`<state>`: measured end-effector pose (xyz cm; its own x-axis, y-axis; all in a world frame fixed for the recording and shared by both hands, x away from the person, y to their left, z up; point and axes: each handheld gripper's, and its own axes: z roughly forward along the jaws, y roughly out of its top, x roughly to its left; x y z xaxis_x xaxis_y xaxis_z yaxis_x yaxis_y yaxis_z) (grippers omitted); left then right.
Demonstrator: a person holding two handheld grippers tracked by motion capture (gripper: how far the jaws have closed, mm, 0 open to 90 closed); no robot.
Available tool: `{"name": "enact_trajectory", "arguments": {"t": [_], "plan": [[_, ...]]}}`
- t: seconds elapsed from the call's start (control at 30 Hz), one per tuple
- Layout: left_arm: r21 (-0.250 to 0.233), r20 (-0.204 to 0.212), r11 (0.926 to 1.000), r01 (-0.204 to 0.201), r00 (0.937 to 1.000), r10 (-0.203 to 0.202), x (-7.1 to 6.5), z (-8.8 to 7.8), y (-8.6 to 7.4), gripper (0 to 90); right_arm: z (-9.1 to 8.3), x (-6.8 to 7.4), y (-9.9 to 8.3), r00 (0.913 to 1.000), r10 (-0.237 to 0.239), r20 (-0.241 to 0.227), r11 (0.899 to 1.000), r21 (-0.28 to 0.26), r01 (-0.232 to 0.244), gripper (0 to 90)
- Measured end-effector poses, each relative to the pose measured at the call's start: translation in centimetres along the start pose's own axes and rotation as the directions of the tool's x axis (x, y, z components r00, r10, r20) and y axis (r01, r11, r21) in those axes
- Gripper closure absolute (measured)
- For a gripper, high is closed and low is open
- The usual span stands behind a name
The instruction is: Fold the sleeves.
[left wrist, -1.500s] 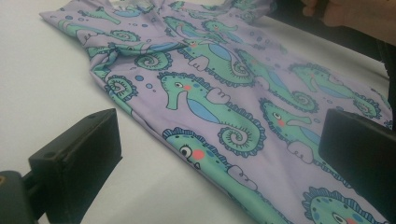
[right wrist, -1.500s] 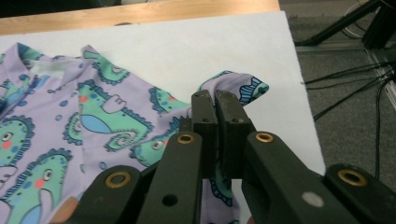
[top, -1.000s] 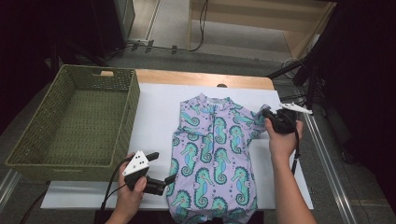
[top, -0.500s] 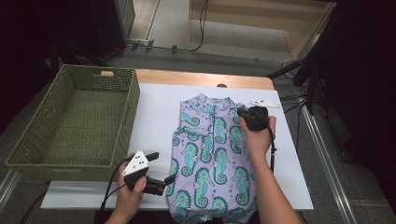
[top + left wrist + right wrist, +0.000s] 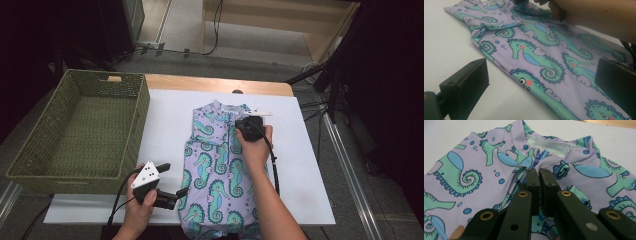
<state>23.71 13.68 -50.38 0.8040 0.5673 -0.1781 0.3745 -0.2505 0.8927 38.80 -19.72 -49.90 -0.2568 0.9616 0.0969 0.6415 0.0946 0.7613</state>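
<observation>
A lilac child's garment [image 5: 215, 170] printed with green seahorses lies flat on the white table cover [image 5: 165, 120], collar [image 5: 549, 145] at the far end. My right gripper [image 5: 245, 123] rests on its upper part just right of the blue zipper [image 5: 539, 157]. Its jaws [image 5: 538, 173] are shut, pinching the sleeve fabric folded in from the right. My left gripper [image 5: 173, 181] stands open and low at the garment's near left edge [image 5: 506, 72]. That edge lies between its fingers [image 5: 464, 85] without touching them.
A green woven basket [image 5: 142, 115] stands empty on the left of the table, close to the left hand. The wooden table edge [image 5: 210, 82] shows behind the cover. Bare white cover [image 5: 300, 170] lies to the right of the garment.
The right gripper has moved left from the garment's right side onto its chest, taking the right sleeve with it, folded inward. The left gripper has stayed put.
</observation>
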Motion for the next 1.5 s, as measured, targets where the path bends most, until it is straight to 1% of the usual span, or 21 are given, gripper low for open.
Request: {"name": "enact_trajectory", "arguments": {"t": [0.07, 0.13, 0.17, 0.23, 0.3, 0.33, 0.4, 0.47, 0.57, 0.63, 0.73, 0.83, 0.9, 0.97, 1.03, 1.1, 1.17, 1.2, 1.23, 1.33, 1.5], "plan": [[0.0, 0.0, 1.0, 0.0, 1.0, 0.0, 0.0, 0.0, 0.0, 0.0, 0.5, 0.2, -0.2, 0.9999, 0.015, 0.003, 1.0, 0.008, -0.015, 84.2], [0.0, 0.0, 1.0, 0.001, 1.0, -0.001, 0.0, 0.0, 0.0, 0.0, 0.9, 0.5, -0.4, 0.9999, 0.014, -0.001, 1.0, 0.019, -0.014, 83.3], [-0.003, 0.0, 1.0, 0.001, 1.0, -0.001, 0.0, 0.0, 0.0, 0.0, 1.0, 0.6, -0.5, 0.9998, 0.013, -0.013, 1.0, 0.02, -0.013, 80.0], [-0.003, 0.002, 1.0, 0.002, 1.0, -0.002, 0.0, 0.0, 0.0, 0.0, 1.0, 0.7, -0.5, 0.9989, 0.015, -0.045, 1.0, 0.015, -0.015, 69.1], [-0.004, 0.002, 1.0, 0.003, 1.0, -0.002, 0.0, 0.0, 0.0, 0.0, 0.4, 0.6, -0.2, 0.9966, 0.014, -0.081, 1.0, -0.006, -0.014, 62.7], [-0.002, 0.001, 1.0, 0.001, 1.0, -0.001, 0.0, 0.0, 0.0, 0.0, -0.1, 0.5, 0.0, 0.9961, 0.013, -0.088, 1.0, -0.025, -0.015, 61.3], [-0.001, -0.001, 1.0, 0.0, 1.0, 0.0, 0.0, 0.0, 0.0, 0.0, -1.1, 0.0, 0.5, 0.9949, 0.03, -0.096, 0.997, -0.063, -0.037, 60.9], [-0.001, -0.001, 1.0, -0.001, 1.0, 0.001, 0.0, 0.0, 0.0, 0.0, -2.0, -0.6, 0.9, 0.9959, 0.031, -0.085, 0.996, -0.082, -0.038, 60.9], [-0.002, -0.002, 1.0, 0.0, 1.0, 0.0, 0.0, 0.0, 0.0, 0.0, -2.5, -1.8, 1.0, 0.9983, 0.033, -0.049, 0.997, -0.068, -0.036, 61.8], [0.0, -0.001, 1.0, -0.003, 1.0, 0.003, 0.0, 0.0, 0.0, 0.0, -2.6, -2.7, 0.7, 0.9984, 0.043, -0.036, 0.998, -0.042, -0.045, 62.1], [0.0, -0.001, 1.0, -0.003, 1.0, 0.003, 0.0, 0.0, 0.0, 0.0, -2.5, -3.6, 0.3, 0.9977, 0.065, -0.019, 0.997, -0.03, -0.066, 62.1], [0.0, -0.002, 1.0, -0.002, 1.0, 0.002, 0.0, 0.1, 0.0, 0.0, -2.1, -4.2, -0.1, 0.995, 0.096, -0.029, 0.995, -0.004, -0.096, 62.1], [0.0, -0.002, 1.0, -0.003, 1.0, 0.003, 0.0, 0.1, 0.0, 0.0, -1.7, -4.2, -0.3, 0.9954, 0.086, -0.044, 0.996, 0.018, -0.085, 60.4], [0.0, -0.002, 1.0, -0.002, 1.0, 0.002, 0.0, 0.0, 0.0, 0.0, -1.3, -4.0, -0.4, 0.9937, 0.084, -0.074, 0.996, 0.035, -0.082, 59.4], [0.001, -0.003, 1.0, -0.002, 1.0, 0.002, 0.0, 0.0, 0.0, 0.0, -1.0, -3.8, -0.6, 0.9932, 0.084, -0.081, 0.996, 0.042, -0.081, 61.0], [0.001, -0.002, 1.0, -0.001, 1.0, 0.001, 0.0, 0.0, 0.0, 0.0, -0.9, -3.4, -0.7, 0.9934, 0.07, -0.091, 0.996, 0.056, -0.065, 69.1], [-0.003, -0.002, 1.0, 0.002, 1.0, -0.002, 0.0, 0.0, 0.0, 0.0, -1.0, -3.0, -1.0, 0.9949, 0.042, -0.091, 0.998, 0.053, -0.037, 80.0], [-0.001, -0.003, 1.0, 0.002, 1.0, -0.002, 0.0, 0.0, 0.0, 0.0, -1.2, -2.9, -1.1, 0.9944, 0.031, -0.101, 0.998, 0.049, -0.027, 83.5], [0.002, -0.002, 1.0, 0.0, 1.0, 0.0, 0.0, 0.0, 0.0, 0.0, -1.3, -2.7, -1.2, 0.9942, 0.022, -0.105, 0.999, 0.046, -0.017, 84.9], [0.003, -0.002, 1.0, -0.005, 1.0, 0.005, 0.0, 0.0, 0.0, 0.0, -1.9, -2.2, -1.7, 0.993, -0.009, -0.118, 1.0, 0.029, 0.013, 85.3], [0.004, -0.003, 1.0, -0.006, 1.0, 0.006, 0.0, 0.0, 0.0, 0.0, -2.5, -1.0, -2.9, 0.9862, -0.079, -0.146, 0.995, 0.041, 0.086, 83.7]]}}
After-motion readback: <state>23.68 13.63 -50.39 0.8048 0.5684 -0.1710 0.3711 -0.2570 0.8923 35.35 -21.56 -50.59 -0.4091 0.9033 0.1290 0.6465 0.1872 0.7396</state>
